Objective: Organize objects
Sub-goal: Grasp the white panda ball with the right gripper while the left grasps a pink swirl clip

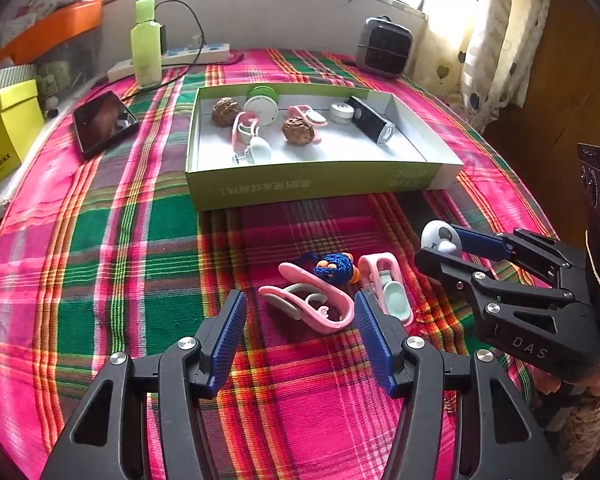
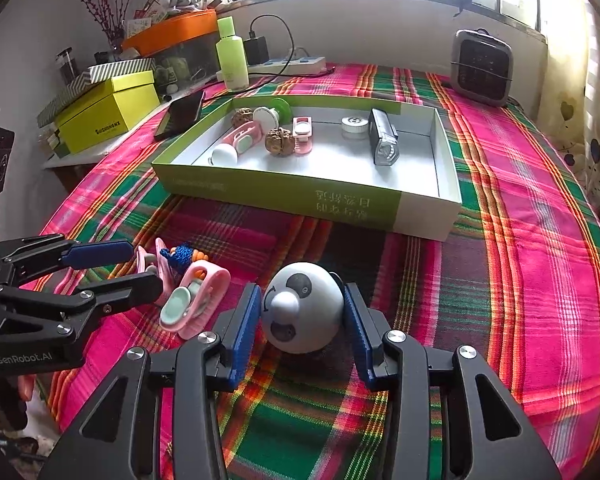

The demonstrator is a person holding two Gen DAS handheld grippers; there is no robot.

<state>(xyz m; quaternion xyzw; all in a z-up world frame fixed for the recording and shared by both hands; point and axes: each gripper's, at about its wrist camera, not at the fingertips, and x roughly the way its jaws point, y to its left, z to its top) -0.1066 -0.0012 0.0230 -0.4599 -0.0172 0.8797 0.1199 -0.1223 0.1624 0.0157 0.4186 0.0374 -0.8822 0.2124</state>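
The sorting is partway done: the tray [image 2: 420, 216] on the plaid cloth [image 2: 540, 280] already holds walnuts, clips, a torch and small round things, while a few pieces lie loose on the cloth in front of it.

In the right wrist view, the right gripper [image 2: 303, 316] straddles the panda toy [image 2: 300, 308], a white dome with a face, which sits at 6 o'clock from the tray. The blue pads flank the toy closely on both sides; the left pad looks to touch it, but whether the right one presses cannot be told, so the grip reads as closing rather than firm.

In the left wrist view, the left gripper [image 1: 300, 340] has its fingers spread around the near end of a pink clip [image 1: 312, 304], pinching nothing. A second clip [image 1: 388, 288] and a blue knot charm [image 1: 334, 266] lie just beyond, at 12 to 1 o'clock from it.

The step in hand seems to be picking up the panda toy. Next comes a firm squeeze, a lift clear of the cloth, and a carry toward 12 o'clock over the tray's near wall to a bare spot at its right half.
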